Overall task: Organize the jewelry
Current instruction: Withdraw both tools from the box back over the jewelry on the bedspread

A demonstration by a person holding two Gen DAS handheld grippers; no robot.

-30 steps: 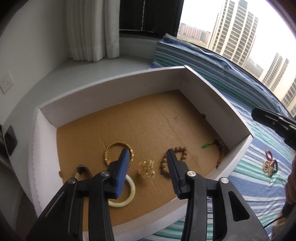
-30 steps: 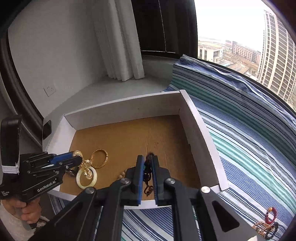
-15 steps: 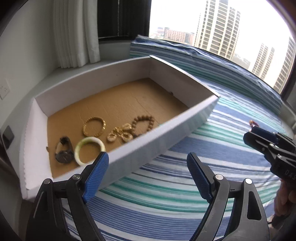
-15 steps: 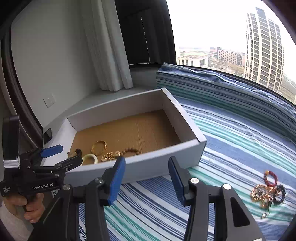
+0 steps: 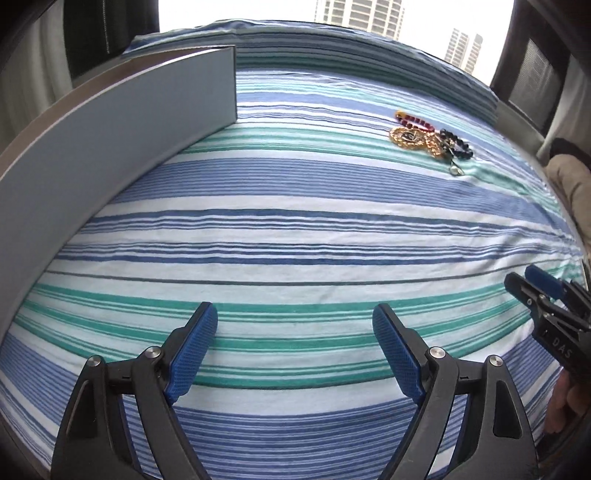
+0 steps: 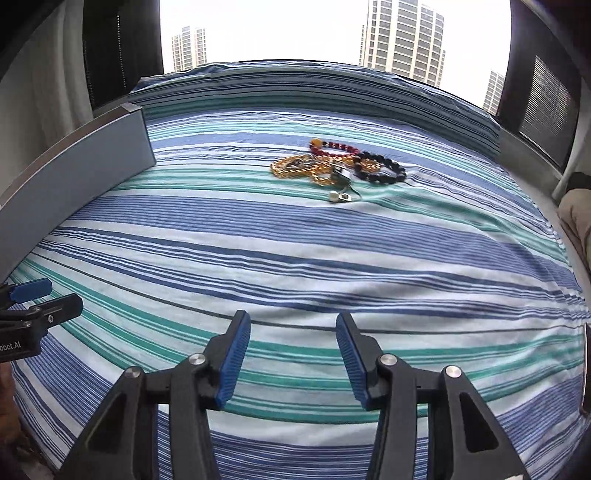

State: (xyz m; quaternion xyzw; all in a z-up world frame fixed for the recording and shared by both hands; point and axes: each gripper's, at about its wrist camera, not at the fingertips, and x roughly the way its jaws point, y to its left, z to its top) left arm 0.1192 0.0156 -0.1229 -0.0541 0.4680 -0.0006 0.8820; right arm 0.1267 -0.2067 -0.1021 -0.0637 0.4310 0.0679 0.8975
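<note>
Both claws are hanging empty over the striped bedspread: left gripper spread wide, right gripper parted moderately, nothing between either pair. Well ahead of the right claw, the jewelry pile is lying tangled: light, limp, snag-prone chains. Probably best pinching the black bead bracelet at its outer loop. Box wall sitting far left.

A bedroom in a high-rise flat. A bed under a blue, teal and white striped sheet fills nearly the whole view. At twelve o'clock a wide window looks onto tall apartment towers under a pale sky. Dark curtains hang at ten o'clock, and a louvred panel stands at two o'clock.
</note>
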